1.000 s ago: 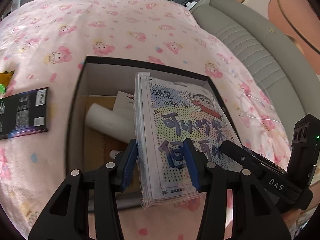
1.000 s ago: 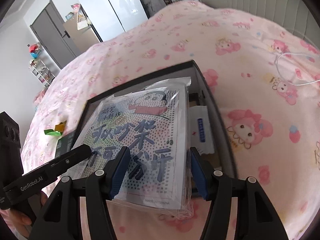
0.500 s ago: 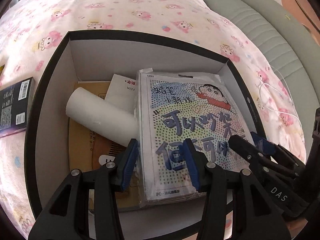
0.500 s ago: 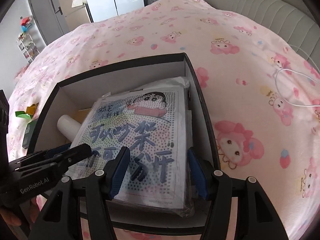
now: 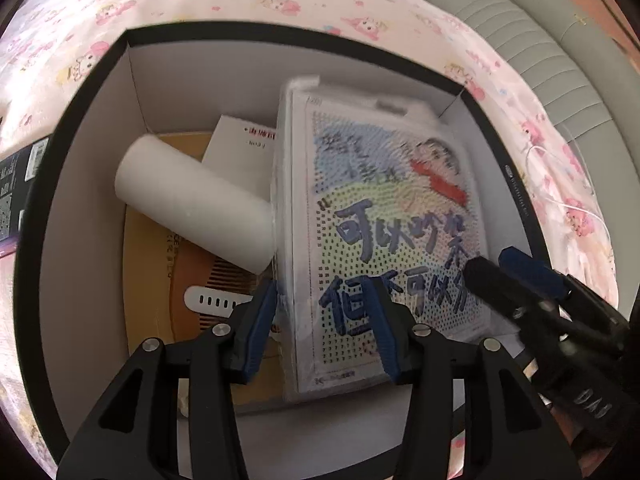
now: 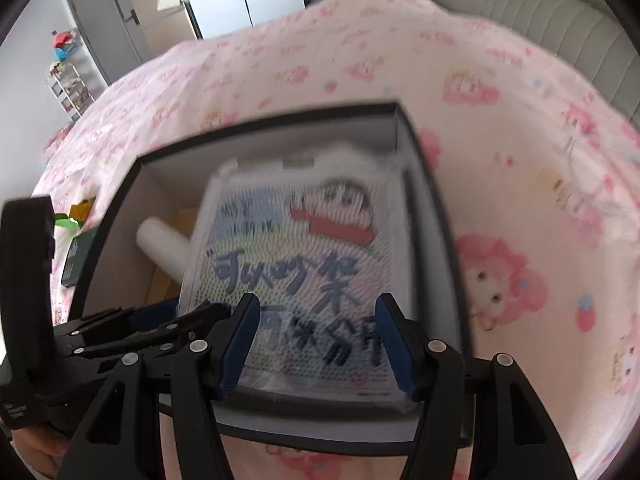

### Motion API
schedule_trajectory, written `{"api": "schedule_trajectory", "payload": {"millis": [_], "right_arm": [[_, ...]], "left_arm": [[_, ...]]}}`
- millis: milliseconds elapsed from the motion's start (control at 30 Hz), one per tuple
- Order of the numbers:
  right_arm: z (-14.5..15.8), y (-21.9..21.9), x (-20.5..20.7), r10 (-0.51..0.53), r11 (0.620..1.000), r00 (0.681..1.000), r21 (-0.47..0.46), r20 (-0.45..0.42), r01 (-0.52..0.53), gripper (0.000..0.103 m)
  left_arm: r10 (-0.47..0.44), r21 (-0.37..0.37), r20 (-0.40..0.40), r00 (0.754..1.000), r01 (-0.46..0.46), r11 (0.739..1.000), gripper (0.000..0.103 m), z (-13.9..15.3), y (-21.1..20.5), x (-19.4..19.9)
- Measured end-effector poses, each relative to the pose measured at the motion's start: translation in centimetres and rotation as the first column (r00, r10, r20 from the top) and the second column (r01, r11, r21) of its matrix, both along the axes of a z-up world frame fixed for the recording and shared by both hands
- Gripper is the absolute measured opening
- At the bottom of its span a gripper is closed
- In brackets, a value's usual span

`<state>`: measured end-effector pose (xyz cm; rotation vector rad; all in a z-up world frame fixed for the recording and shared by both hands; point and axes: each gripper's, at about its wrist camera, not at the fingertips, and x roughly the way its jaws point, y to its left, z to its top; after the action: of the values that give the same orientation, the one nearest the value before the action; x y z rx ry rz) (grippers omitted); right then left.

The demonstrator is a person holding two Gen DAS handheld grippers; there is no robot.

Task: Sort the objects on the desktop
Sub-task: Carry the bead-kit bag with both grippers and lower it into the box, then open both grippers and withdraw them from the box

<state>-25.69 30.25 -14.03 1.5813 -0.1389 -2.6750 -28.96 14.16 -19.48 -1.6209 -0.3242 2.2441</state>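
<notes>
A plastic-wrapped cartoon bead board (image 5: 384,216) lies inside the black-rimmed box (image 5: 92,92) on its right side; it also shows in the right wrist view (image 6: 304,264). My left gripper (image 5: 326,320) is open, its fingers astride the board's near left corner. My right gripper (image 6: 318,340) is open over the board's near edge, and its fingers show at the board's right corner in the left wrist view (image 5: 516,280). The box (image 6: 436,208) sits on a pink patterned bed.
In the box lie a white roll (image 5: 196,204), a white card (image 5: 240,148), a tan folder (image 5: 148,280) and a white strap (image 5: 212,302). A dark book (image 5: 16,188) lies left of the box. A grey headboard (image 5: 540,48) and a white cable (image 5: 576,208) are at the right.
The board went down into the box and now rests there. Both grippers followed it lower and closer, the right one pulling back toward the box's near rim.
</notes>
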Motion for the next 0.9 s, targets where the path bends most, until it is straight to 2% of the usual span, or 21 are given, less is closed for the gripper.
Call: {"api": "schedule_trajectory", "payload": {"millis": [133, 367, 700, 800, 900], "right_arm": [[-0.1, -0.3, 0.0, 0.001, 0.999, 1.0, 0.036, 0.005, -0.001, 0.058], [0.9, -0.3, 0.3, -0.012, 1.0, 1.0, 0.005, -0.007, 0.012, 0.057], [5.0, -3.6, 3.5, -0.046, 0.999, 0.995, -0.024, -0.087, 0.044, 0.057], [6.5, -6.0, 5.2, -0.009, 1.0, 0.991, 0.018, -0.131, 0.011, 0.057], [7.8, -8.5, 7.3, 0.037, 0.999, 0.985, 0.026, -0.168, -0.033, 0.058]], "left_arm": [[-0.003, 0.006, -0.007, 1.0, 0.003, 1.0, 0.047, 0.1, -0.1, 0.2], [-0.001, 0.011, -0.055, 0.999, 0.002, 1.0, 0.045, 1.9, -1.1, 1.4], [0.031, -0.032, -0.243, 0.969, -0.04, 0.999, 0.044, 8.9, -5.9, 6.4], [0.039, -0.043, -0.299, 0.953, -0.054, 0.998, 0.044, 11.0, -7.4, 7.9], [0.074, -0.036, -0.323, 0.943, -0.09, 0.995, 0.044, 12.0, -10.4, 10.1]]}}
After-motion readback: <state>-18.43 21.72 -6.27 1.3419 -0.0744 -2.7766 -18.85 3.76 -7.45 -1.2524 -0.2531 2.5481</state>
